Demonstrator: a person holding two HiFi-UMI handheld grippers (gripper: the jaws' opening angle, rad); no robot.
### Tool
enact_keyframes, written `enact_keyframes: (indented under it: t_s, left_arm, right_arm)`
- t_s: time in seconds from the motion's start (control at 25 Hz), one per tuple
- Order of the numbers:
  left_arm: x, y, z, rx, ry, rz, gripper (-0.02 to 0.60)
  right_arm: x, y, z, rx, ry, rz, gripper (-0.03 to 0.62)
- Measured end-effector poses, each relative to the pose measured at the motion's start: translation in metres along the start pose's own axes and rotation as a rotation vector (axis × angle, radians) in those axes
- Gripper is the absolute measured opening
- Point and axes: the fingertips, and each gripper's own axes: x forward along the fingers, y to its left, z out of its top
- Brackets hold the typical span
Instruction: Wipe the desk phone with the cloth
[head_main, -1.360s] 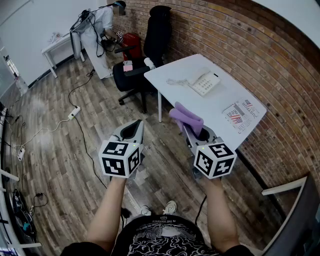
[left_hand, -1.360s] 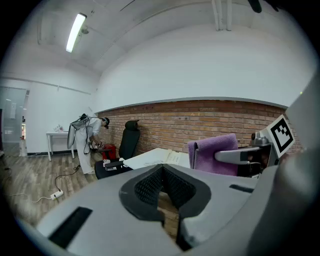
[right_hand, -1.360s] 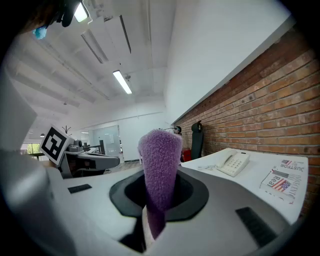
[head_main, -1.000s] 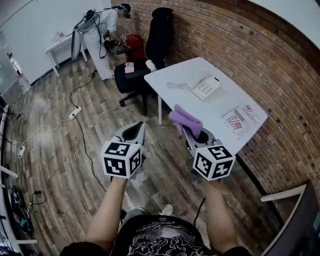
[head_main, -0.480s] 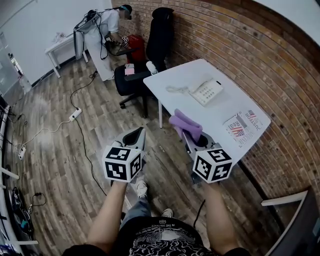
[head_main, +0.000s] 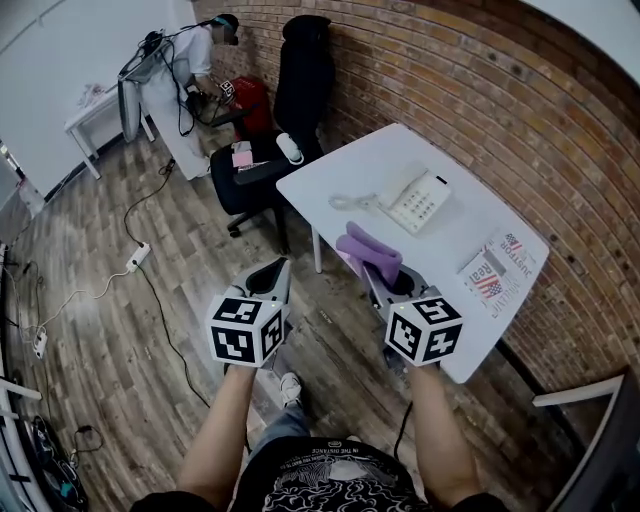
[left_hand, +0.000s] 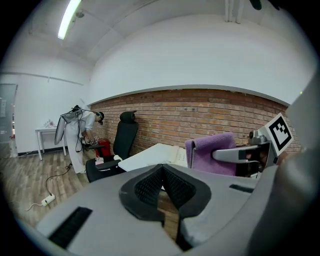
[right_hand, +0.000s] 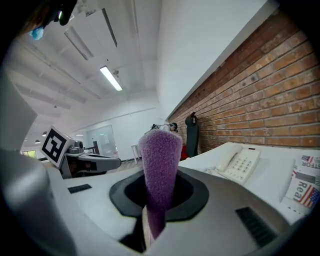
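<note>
A white desk phone (head_main: 418, 199) with a coiled cord lies on the white desk (head_main: 370, 160) against the brick wall; it also shows in the right gripper view as the phone (right_hand: 240, 164). My right gripper (head_main: 381, 270) is shut on a folded purple cloth (head_main: 371, 249), held over the desk's near edge, short of the phone. The cloth (right_hand: 160, 170) stands up between the jaws. My left gripper (head_main: 266, 278) is shut with nothing in it, over the floor left of the desk. The cloth (left_hand: 211, 152) appears to its right.
A printed paper (head_main: 497, 270) lies on the desk's right end. A black office chair (head_main: 268, 150) stands at the desk's far-left corner. A person (head_main: 185, 75) works at a white table (head_main: 92, 105) in the back. Cables and a power strip (head_main: 132, 258) run across the wooden floor.
The view has closed in on the desk, which now lies nearer to my grippers. The right gripper with the cloth now overlaps the desk's near edge. Both grippers kept their hold.
</note>
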Motion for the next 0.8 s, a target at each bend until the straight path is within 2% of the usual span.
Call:
enact_keyframes:
  t_s: [0.36, 0.8]
  left_arm:
    - [0.069, 0.06, 0.035, 0.021, 0.022, -0.116, 0.006]
    - [0.133, 0.09, 0.056, 0.089, 0.054, -0.282, 0.006]
  right_arm:
    - [0.074, -0.024, 0.031, 0.023, -0.002, -0.117, 0.048]
    - [0.119, -0.055, 0.052, 0.07, -0.045, -0.285, 0.048]
